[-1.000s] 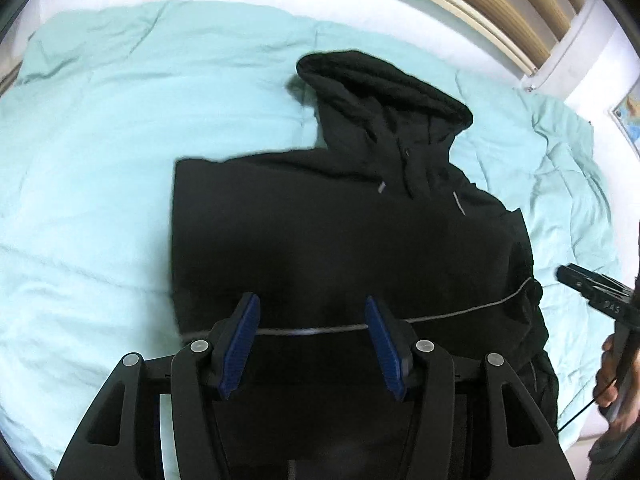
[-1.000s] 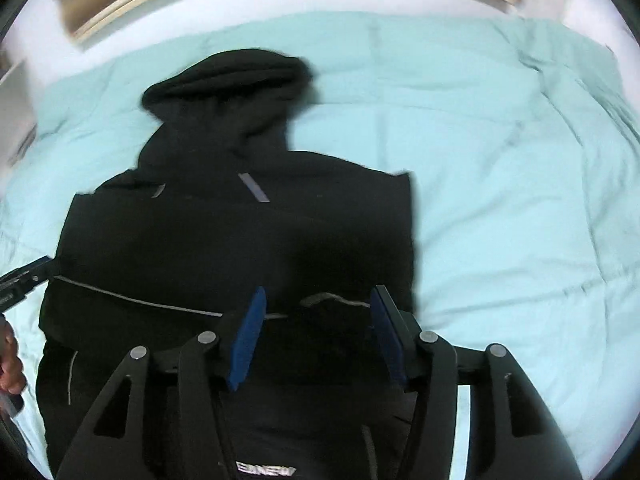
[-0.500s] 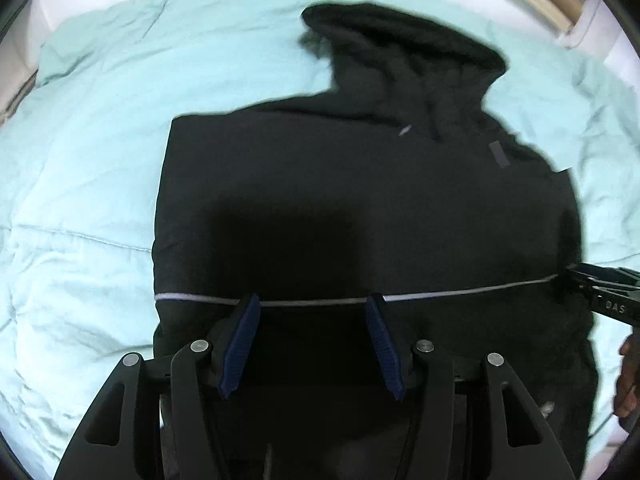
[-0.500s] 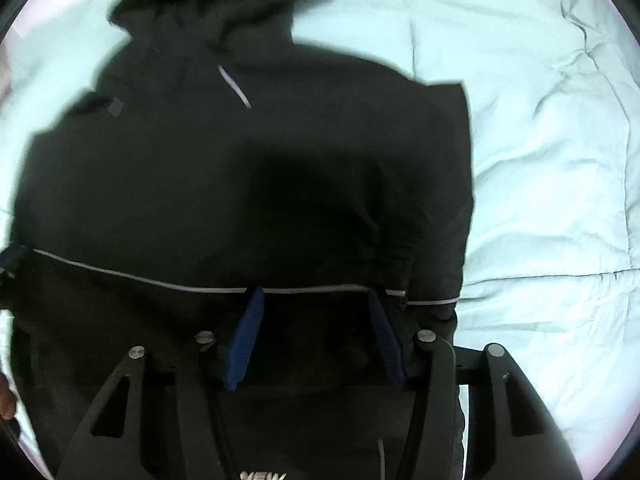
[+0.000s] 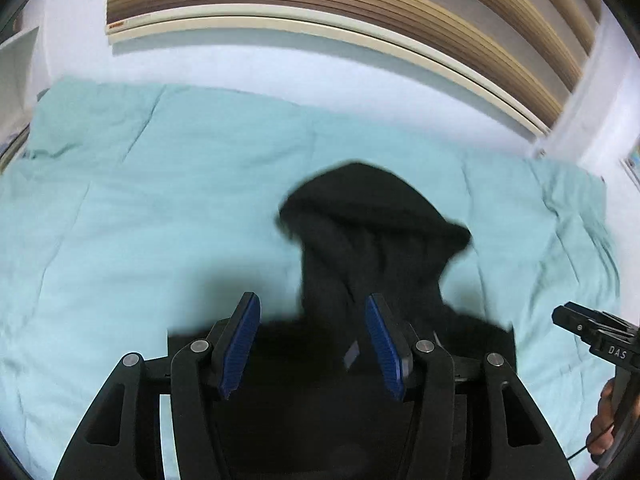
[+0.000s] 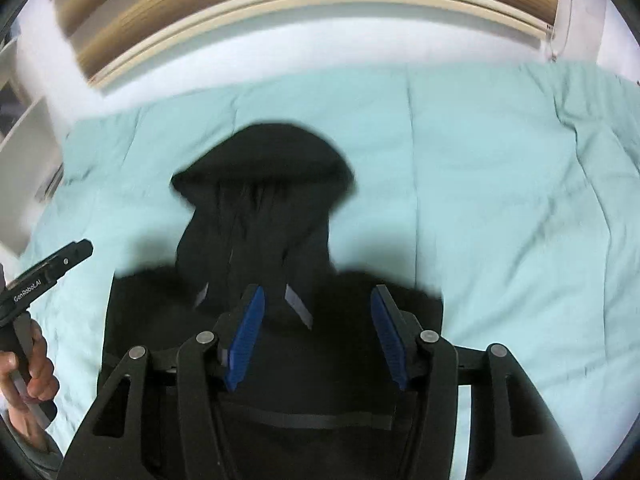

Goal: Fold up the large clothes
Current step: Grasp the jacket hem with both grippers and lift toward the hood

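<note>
A black hoodie (image 5: 372,216) lies flat on the teal bed cover (image 5: 140,200), hood toward the wall. My left gripper (image 5: 311,300) hovers over its left shoulder, blue pads apart with nothing pressed between them. My right gripper (image 6: 319,290) hangs over the neck of the hoodie (image 6: 264,168), near two grey reflective strips (image 6: 298,306). Its jaws are opening, and only the cloth lying below shows between them. Each gripper shows in the other view: the right gripper (image 5: 592,332) at the right edge, the left gripper (image 6: 52,268) at the left edge, held by a hand (image 6: 32,364).
A slatted wooden panel (image 5: 320,8) runs along the white wall behind the bed. White shelving (image 6: 24,128) stands at the left. The teal bed cover (image 6: 500,200) stretches wide on both sides of the hoodie.
Both grippers have risen and tipped upward from close over the hoodie's body. The hood now sits mid-view, the wall has come into sight, and the long reflective line has dropped out of view.
</note>
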`<action>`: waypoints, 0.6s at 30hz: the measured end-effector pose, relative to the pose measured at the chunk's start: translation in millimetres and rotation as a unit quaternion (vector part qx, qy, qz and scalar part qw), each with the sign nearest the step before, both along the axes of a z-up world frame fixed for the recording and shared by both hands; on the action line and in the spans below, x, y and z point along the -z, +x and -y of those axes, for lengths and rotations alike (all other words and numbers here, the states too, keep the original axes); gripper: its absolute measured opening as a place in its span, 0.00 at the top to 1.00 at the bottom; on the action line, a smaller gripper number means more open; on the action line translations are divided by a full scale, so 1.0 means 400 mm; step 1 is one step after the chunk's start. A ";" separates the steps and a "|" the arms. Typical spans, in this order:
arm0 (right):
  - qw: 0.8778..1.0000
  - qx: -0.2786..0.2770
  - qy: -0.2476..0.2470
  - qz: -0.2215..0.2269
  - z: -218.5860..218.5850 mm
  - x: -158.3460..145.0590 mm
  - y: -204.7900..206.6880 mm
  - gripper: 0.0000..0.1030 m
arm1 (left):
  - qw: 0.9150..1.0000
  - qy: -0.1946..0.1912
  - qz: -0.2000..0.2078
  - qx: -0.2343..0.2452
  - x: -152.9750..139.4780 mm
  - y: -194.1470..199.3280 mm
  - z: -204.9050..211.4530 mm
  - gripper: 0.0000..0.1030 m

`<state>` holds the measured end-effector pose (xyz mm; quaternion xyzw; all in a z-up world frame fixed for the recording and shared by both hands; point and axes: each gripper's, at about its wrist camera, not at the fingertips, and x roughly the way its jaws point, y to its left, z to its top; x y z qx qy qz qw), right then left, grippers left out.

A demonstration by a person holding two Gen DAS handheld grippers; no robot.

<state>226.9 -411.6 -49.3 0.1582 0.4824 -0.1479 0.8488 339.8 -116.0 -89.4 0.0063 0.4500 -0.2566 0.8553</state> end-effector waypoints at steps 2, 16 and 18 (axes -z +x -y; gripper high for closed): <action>1.000 0.007 0.007 0.003 0.045 0.031 0.072 0.43 | 1.000 -0.007 -0.009 0.005 0.030 0.074 0.029 0.45; 0.999 0.000 0.025 -0.036 0.174 0.353 0.367 0.43 | 0.998 -0.019 -0.066 0.005 0.342 0.364 0.181 0.53; 0.999 0.008 0.025 -0.045 0.190 0.391 0.388 0.55 | 0.998 -0.020 -0.061 -0.004 0.356 0.384 0.183 0.82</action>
